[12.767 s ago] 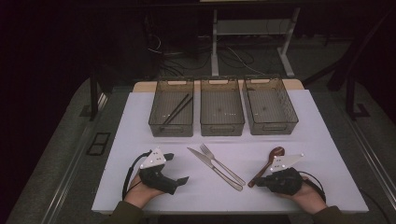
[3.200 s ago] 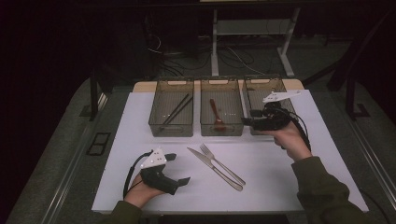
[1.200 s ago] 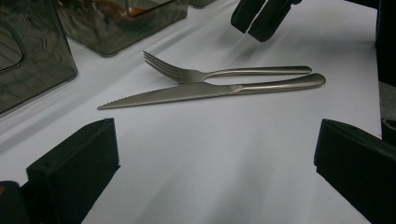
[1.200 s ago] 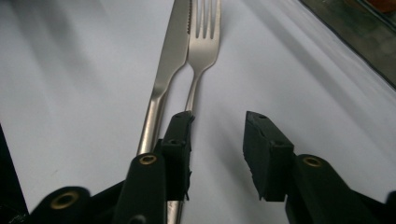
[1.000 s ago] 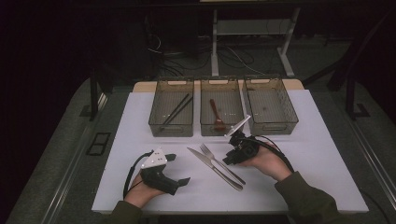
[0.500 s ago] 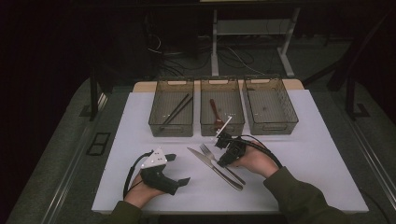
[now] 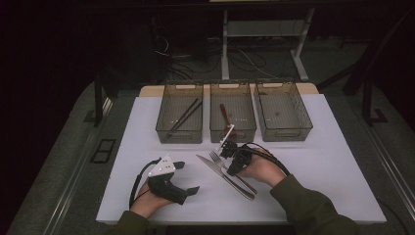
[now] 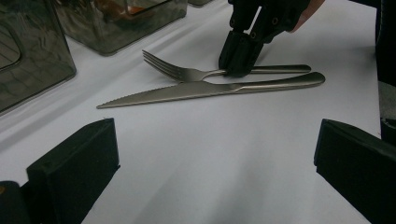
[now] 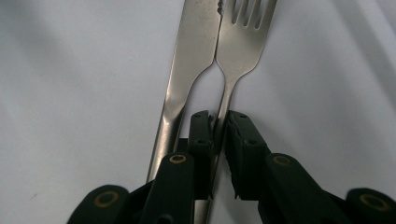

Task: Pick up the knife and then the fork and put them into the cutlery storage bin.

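Note:
A steel fork point(image 7: 219, 160) and a steel knife point(image 7: 220, 172) lie side by side on the white table point(image 7: 323, 161), slanting toward the front right. My right gripper point(image 7: 228, 165) is down on the table, shut on the fork's thin neck point(image 9: 223, 105). The knife point(image 9: 191, 56) lies just left of the jaws, outside them. My left gripper point(image 7: 188, 177) rests at the front left, open with nothing between its jaws. In the left gripper view the fork point(image 8: 187, 72) and knife point(image 8: 196, 91) lie ahead of the open left gripper point(image 8: 215, 182), with the right gripper point(image 8: 238, 56) clamped on the fork.
Three clear bins stand in a row at the back. The left bin point(image 7: 166, 129) holds dark chopsticks point(image 7: 182, 117), the middle bin point(image 7: 233, 134) a brown spoon point(image 7: 224, 113), and the right bin point(image 7: 293, 132) looks nearly empty. Bare table lies to the right.
The right gripper came down and left from the bins to the fork and shut on its neck. The spoon it held earlier now lies in the middle bin. The left gripper has stayed put.

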Demonstrator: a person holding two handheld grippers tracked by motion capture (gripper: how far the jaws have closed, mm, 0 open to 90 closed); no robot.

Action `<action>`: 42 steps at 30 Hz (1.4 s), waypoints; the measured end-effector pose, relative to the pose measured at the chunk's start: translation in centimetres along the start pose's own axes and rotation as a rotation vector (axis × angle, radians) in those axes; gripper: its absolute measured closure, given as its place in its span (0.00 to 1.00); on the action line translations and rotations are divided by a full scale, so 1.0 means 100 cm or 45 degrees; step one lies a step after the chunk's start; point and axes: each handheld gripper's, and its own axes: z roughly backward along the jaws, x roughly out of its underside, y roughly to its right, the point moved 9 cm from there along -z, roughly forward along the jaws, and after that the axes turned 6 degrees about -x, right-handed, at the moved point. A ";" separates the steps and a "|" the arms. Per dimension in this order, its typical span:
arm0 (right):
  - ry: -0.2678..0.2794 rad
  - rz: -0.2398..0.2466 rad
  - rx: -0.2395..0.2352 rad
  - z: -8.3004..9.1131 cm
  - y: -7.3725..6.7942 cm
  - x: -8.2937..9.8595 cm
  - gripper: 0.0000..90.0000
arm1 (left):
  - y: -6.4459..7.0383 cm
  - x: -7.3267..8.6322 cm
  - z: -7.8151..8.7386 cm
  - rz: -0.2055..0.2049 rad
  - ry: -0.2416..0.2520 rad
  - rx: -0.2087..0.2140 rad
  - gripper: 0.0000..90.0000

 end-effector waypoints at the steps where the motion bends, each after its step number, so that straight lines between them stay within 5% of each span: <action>1: -0.004 0.012 0.011 0.000 0.000 0.000 0.87 | 0.000 0.000 0.000 -0.003 -0.002 0.000 0.00; 8: -0.034 -0.015 0.035 -0.001 -0.003 -0.002 0.90 | 0.000 0.000 0.000 -0.003 0.002 -0.001 0.00; 20: -0.016 0.034 0.071 0.002 0.001 -0.001 0.93 | 0.000 -0.001 0.000 -0.006 0.005 0.000 0.00; 36: 0.302 -0.059 0.001 0.036 0.027 0.014 0.93 | -0.001 -0.004 -0.001 -0.008 0.031 0.000 0.00; 42: 0.440 -0.051 -0.031 0.051 0.032 0.019 0.93 | -0.001 -0.006 0.000 -0.008 0.047 -0.001 0.00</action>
